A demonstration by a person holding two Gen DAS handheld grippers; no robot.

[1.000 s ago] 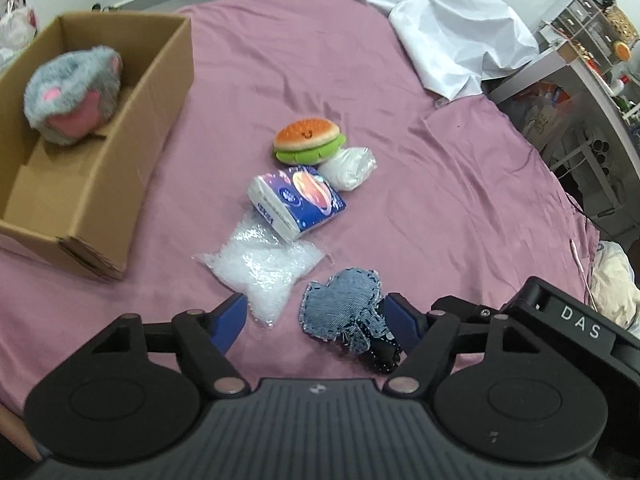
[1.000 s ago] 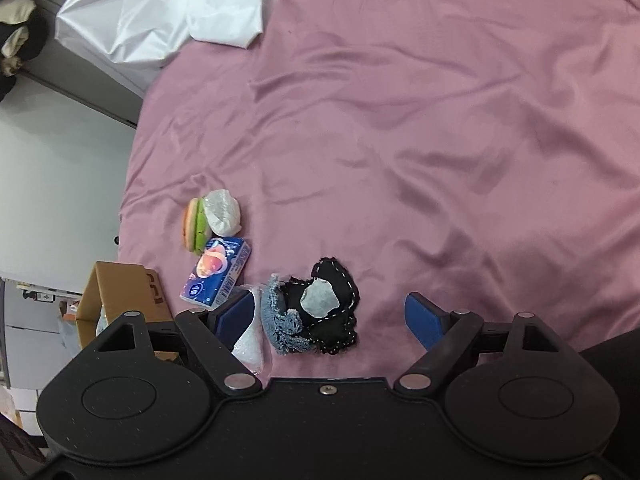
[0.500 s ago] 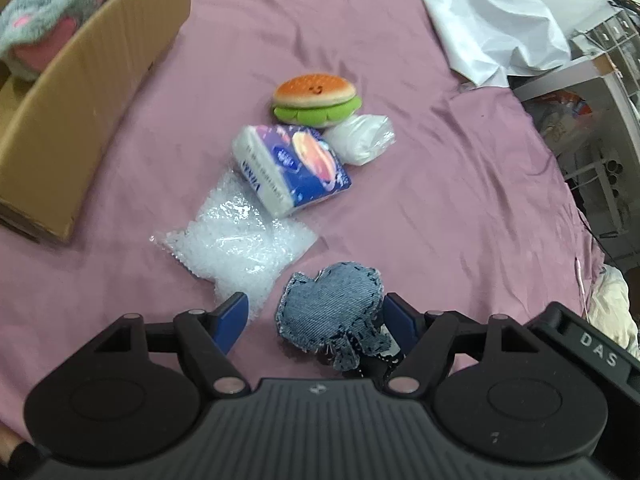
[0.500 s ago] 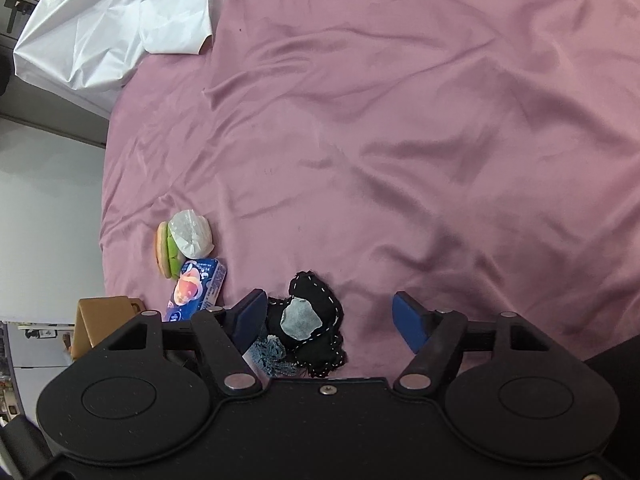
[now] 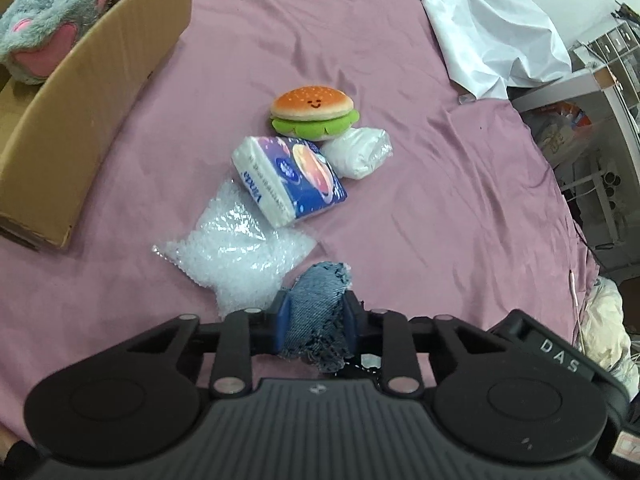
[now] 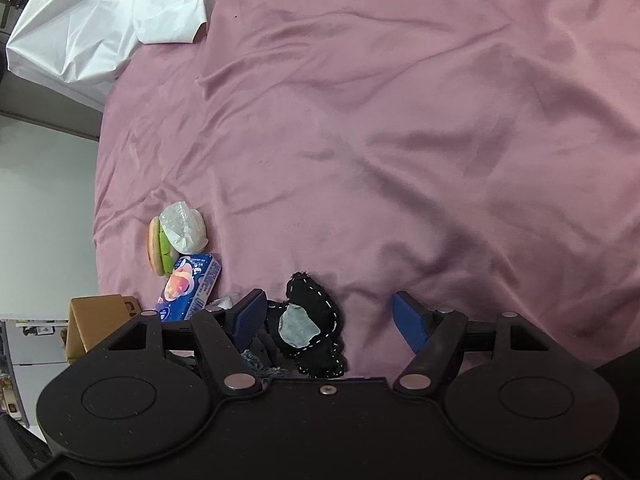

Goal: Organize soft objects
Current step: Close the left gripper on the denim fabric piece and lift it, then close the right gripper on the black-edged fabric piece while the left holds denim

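Observation:
My left gripper (image 5: 315, 320) is shut on a blue denim pouch (image 5: 318, 312) on the pink bedspread (image 5: 420, 200). Beyond it lie a clear bag of white beads (image 5: 236, 244), a blue tissue pack (image 5: 288, 180), a plush burger (image 5: 312, 112) and a small white plastic bundle (image 5: 358, 152). A grey and pink plush (image 5: 48, 48) sits in the cardboard box (image 5: 100, 92) at the far left. My right gripper (image 6: 334, 316) is open, with a black stitched pouch (image 6: 312, 326) between its fingers; the burger (image 6: 158, 246) and tissue pack (image 6: 188, 288) lie to its left.
A white sheet (image 5: 480, 20) is bunched at the far edge of the bed and also shows in the right wrist view (image 6: 100, 20). Shelving and clutter (image 5: 592, 120) stand beyond the bed's right edge. The box corner (image 6: 96, 320) shows at the right wrist view's lower left.
My left gripper moved forward and closed on the denim pouch. My right gripper moved closer to the black pouch and stayed open.

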